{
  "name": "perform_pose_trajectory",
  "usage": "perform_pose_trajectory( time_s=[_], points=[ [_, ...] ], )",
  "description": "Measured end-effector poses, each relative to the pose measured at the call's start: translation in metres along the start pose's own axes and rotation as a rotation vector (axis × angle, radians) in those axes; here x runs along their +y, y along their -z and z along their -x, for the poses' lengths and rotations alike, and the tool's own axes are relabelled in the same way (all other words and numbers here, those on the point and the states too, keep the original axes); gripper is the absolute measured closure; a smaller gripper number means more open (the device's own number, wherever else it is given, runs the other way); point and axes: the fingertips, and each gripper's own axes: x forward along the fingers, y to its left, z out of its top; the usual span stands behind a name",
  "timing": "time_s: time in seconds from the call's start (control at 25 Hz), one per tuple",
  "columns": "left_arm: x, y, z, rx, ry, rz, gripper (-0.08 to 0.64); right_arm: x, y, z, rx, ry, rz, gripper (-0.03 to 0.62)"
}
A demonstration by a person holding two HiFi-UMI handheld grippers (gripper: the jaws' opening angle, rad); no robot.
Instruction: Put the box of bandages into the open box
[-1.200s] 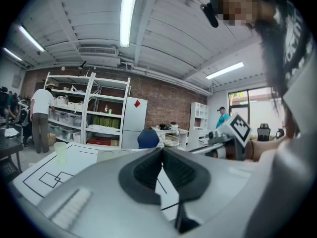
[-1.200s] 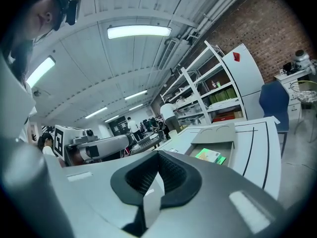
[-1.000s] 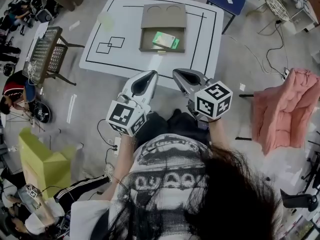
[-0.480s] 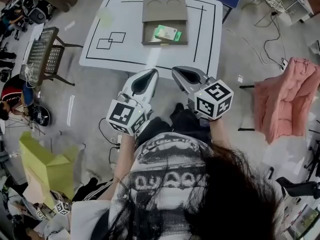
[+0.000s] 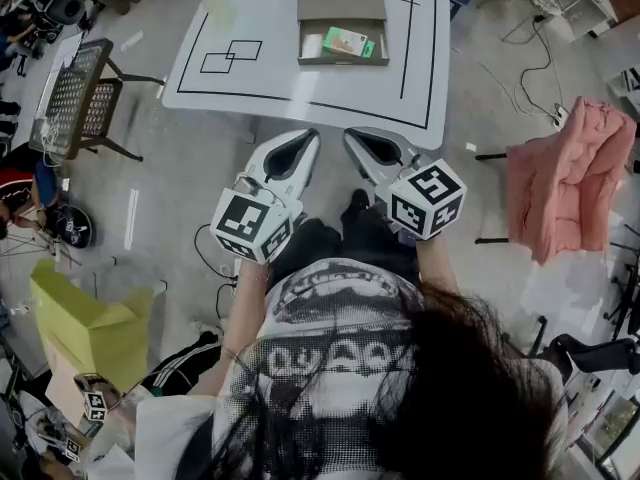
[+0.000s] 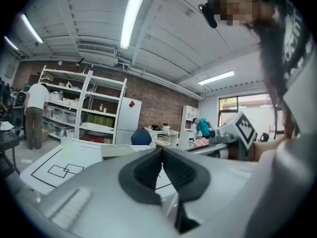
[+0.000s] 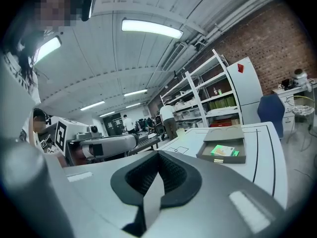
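a white table point(image 5: 270, 83) ruled with black lines carries two overlapping drawn squares point(image 5: 230, 58) at its left and a pale translucent cup point(image 5: 219, 10) near its far left corner. a metal mesh chair point(image 5: 75, 103) stands left of the table. a pink cloth point(image 5: 570, 183) hangs over a stand at right. a yellow-green box point(image 5: 85, 328) sits lower left. cables point(image 5: 530, 68) trail right of the table. white shelves point(image 6: 81, 108) and a white cabinet point(image 6: 128, 115) line a brick wall point(image 6: 163, 103).

table point(image 5: 270, 83): far edge cut off | box of bandages point(image 5: 345, 42): print unreadable
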Motion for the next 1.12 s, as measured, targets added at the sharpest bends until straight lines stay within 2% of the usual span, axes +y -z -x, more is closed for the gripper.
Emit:
perform_pose_trajectory(
  time_s=[0.4,1.12],
  points=[
    [-0.003,0.012,0.038,-0.006,0.039,0.004,0.56,0.038,0.019,0.002,0.0,0.041,0.006,0.594],
    [-0.017,0.025,0.059,-0.018,0.095,-0.005,0.56,0.058,0.031,0.011,-0.013,0.083,0.026,0.594]
  ],
)
